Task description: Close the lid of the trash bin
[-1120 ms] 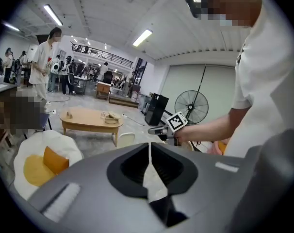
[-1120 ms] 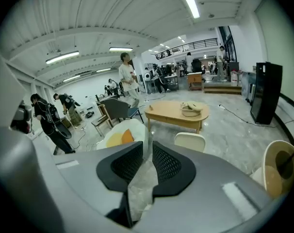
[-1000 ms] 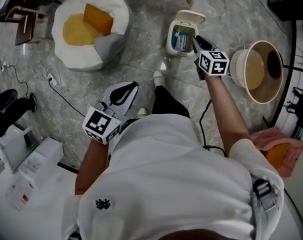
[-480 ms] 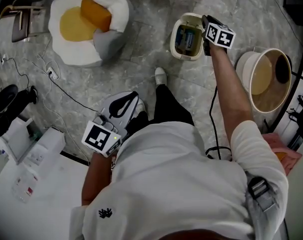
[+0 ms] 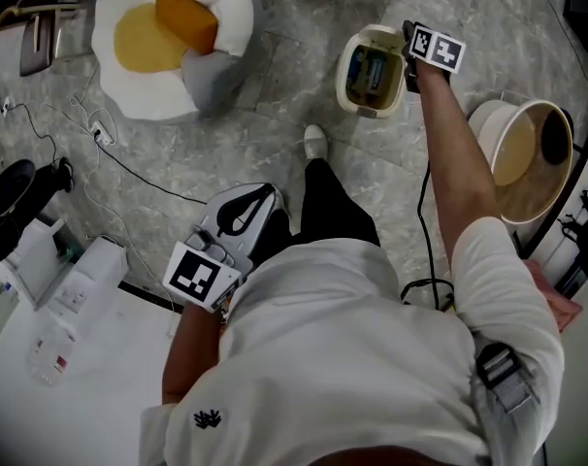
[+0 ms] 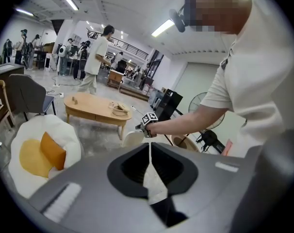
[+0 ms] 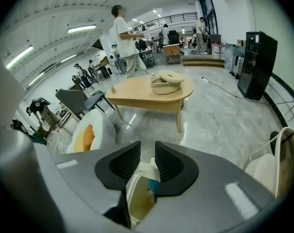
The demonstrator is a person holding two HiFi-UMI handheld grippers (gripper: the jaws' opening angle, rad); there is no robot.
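The cream trash bin [image 5: 372, 74] stands on the marble floor with its inside showing and blue rubbish in it. My right gripper [image 5: 408, 45] is at the bin's far right rim, its marker cube [image 5: 438, 49] just right of it. In the right gripper view its jaws [image 7: 147, 152] stand slightly apart, with the pale lid [image 7: 151, 171] and the bin's mouth [image 7: 137, 203] showing in the gap. Whether they touch the lid I cannot tell. My left gripper [image 5: 263, 192] hangs low by my leg, shut on nothing [image 6: 150, 147].
A white beanbag with a yellow cushion [image 5: 168, 42] lies at the far left. A round tan tub [image 5: 522, 158] stands right of the bin. Cables [image 5: 129, 168] run over the floor. White boxes [image 5: 61, 289] sit at the near left. A wooden coffee table [image 7: 152, 93] stands beyond.
My right gripper has reached farther out, from the bin's near right side to its far right rim. The lid no longer lies folded back behind the bin. The left gripper has hardly moved.
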